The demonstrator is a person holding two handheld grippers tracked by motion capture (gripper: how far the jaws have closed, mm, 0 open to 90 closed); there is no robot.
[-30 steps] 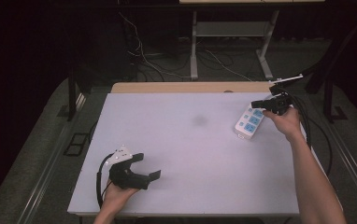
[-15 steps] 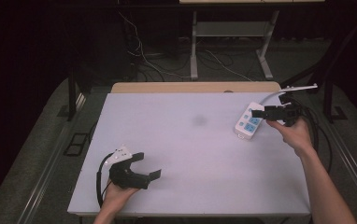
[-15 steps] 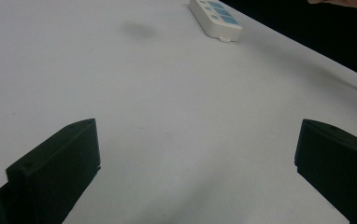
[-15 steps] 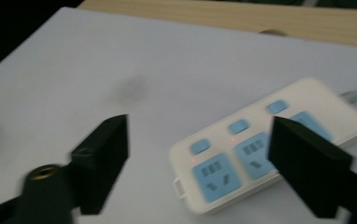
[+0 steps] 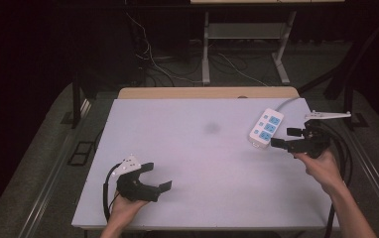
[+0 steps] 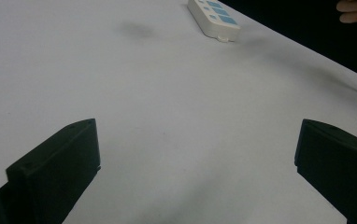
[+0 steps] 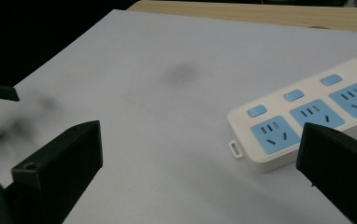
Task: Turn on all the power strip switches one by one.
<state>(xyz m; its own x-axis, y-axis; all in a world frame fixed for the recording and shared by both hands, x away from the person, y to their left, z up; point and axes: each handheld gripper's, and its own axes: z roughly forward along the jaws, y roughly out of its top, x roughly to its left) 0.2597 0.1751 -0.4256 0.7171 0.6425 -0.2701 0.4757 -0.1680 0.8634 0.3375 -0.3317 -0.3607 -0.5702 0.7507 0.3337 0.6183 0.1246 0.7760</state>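
White table (image 5: 197,163), bare but for one item. Power strip (image 5: 266,128) — white, three blue sockets with three blue switches, near the right edge toward the far right corner, its cord running off the far edge. Right gripper (image 5: 287,139): jaws wide apart, empty, held just beside the strip's near end, not touching. Left gripper (image 5: 154,177): jaws apart, empty, resting near the near left corner, well apart from the strip. Step in hand, by judgement — approach to the strip; next move calls for centring the jaws over its body before closing.
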